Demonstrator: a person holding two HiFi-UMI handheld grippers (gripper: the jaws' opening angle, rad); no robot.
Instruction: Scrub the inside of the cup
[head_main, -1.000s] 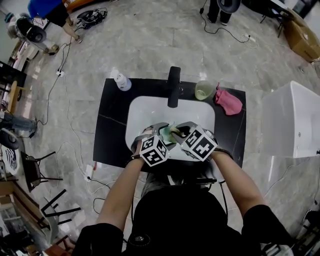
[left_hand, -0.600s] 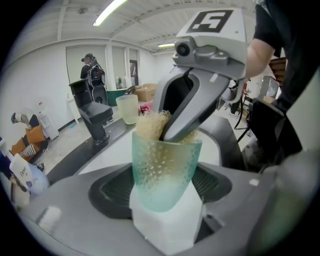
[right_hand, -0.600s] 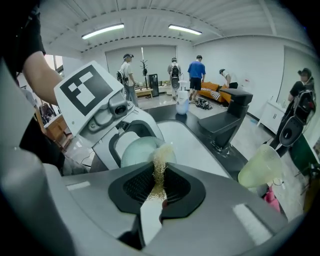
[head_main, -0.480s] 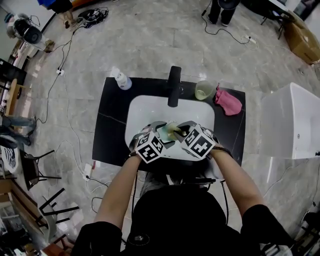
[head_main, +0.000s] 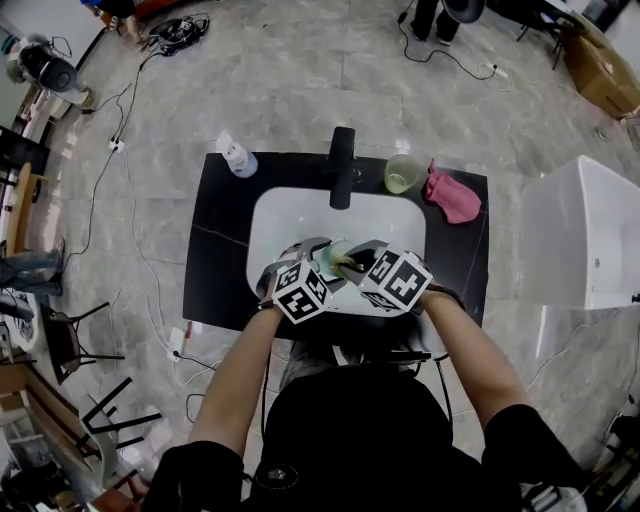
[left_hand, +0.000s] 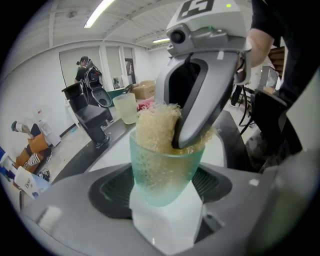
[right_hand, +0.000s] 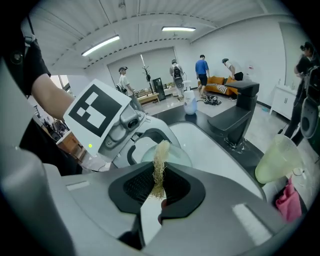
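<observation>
Filling translucent teal cup (left_hand: 165, 175): fibrous sponge (left_hand: 155, 127).

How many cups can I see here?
2: a teal cup held in the left gripper over the sink, and a pale green cup on the counter beside the faucet.

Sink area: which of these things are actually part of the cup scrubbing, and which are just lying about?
In use: teal cup, held by left gripper; fibrous scrubber, held by right gripper, pushed into the cup.
Lying about: pale yellow cup, pink cloth, white bottle, black tap.
</observation>
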